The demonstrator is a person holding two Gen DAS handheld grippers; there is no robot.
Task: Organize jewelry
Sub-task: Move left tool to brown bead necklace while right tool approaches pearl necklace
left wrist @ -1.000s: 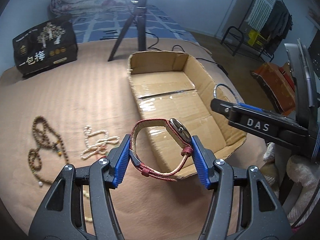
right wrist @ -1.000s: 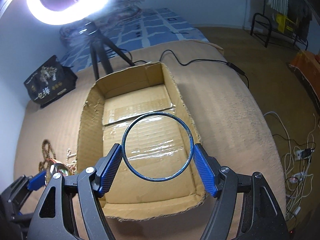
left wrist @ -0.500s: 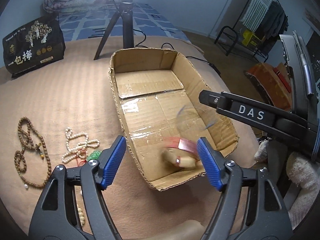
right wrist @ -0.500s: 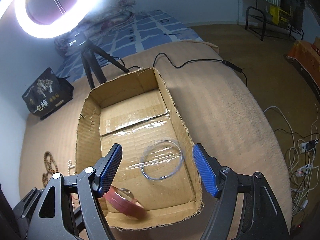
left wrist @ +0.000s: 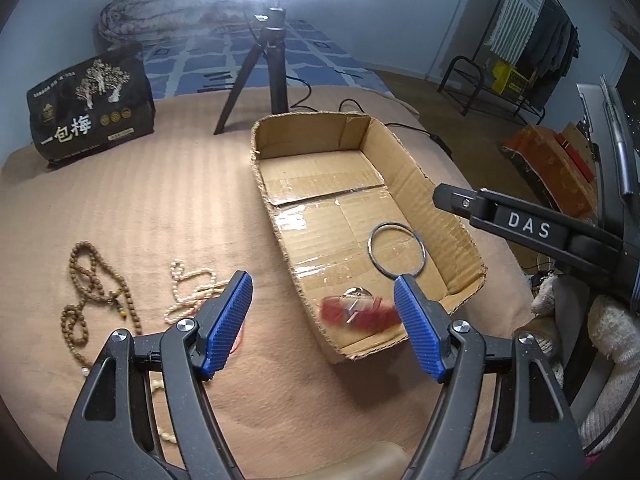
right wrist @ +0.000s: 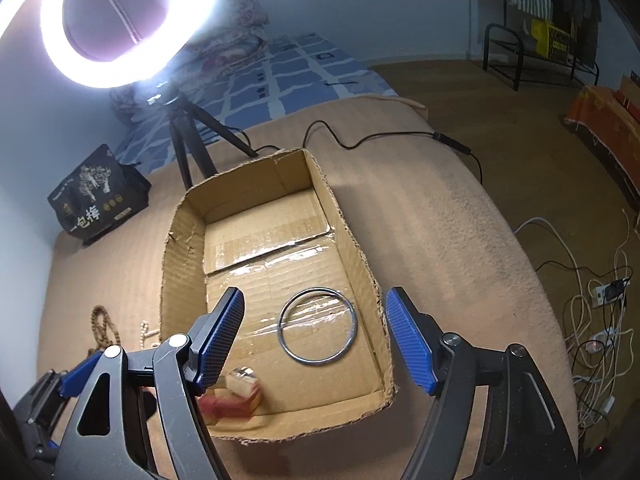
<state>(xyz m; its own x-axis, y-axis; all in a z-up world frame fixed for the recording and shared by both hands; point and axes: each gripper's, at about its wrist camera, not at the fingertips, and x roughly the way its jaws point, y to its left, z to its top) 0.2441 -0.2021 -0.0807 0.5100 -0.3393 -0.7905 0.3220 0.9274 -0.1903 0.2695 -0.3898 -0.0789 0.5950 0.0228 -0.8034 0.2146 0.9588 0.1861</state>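
An open cardboard box [left wrist: 404, 156] [right wrist: 176, 248] sits on the tan blanket. A metal bangle [left wrist: 396, 250] [right wrist: 317, 332] lies flat on its floor. A red-strapped watch [left wrist: 356, 312] [right wrist: 236, 394], blurred, lies at the box's near end. My left gripper [left wrist: 324, 322] is open and empty above the box's near left corner. My right gripper [right wrist: 314, 338] is open and empty above the bangle; its arm shows in the left wrist view [left wrist: 520, 226]. A brown bead necklace [left wrist: 86, 292] and a pearl strand [left wrist: 188, 292] lie on the blanket left of the box.
A black tripod [left wrist: 268, 76] with a ring light [right wrist: 132, 20] stands behind the box. A black printed bag [left wrist: 90, 108] stands at the back left. A cable [right wrist: 384, 138] runs across the blanket to the right. Wires and a power strip [right wrist: 600, 300] lie on the floor.
Both grippers opened and released their items. The watch and the bangle dropped into the box; the bangle has settled flat, the watch is still blurred. Both grippers have risen and pulled back slightly.
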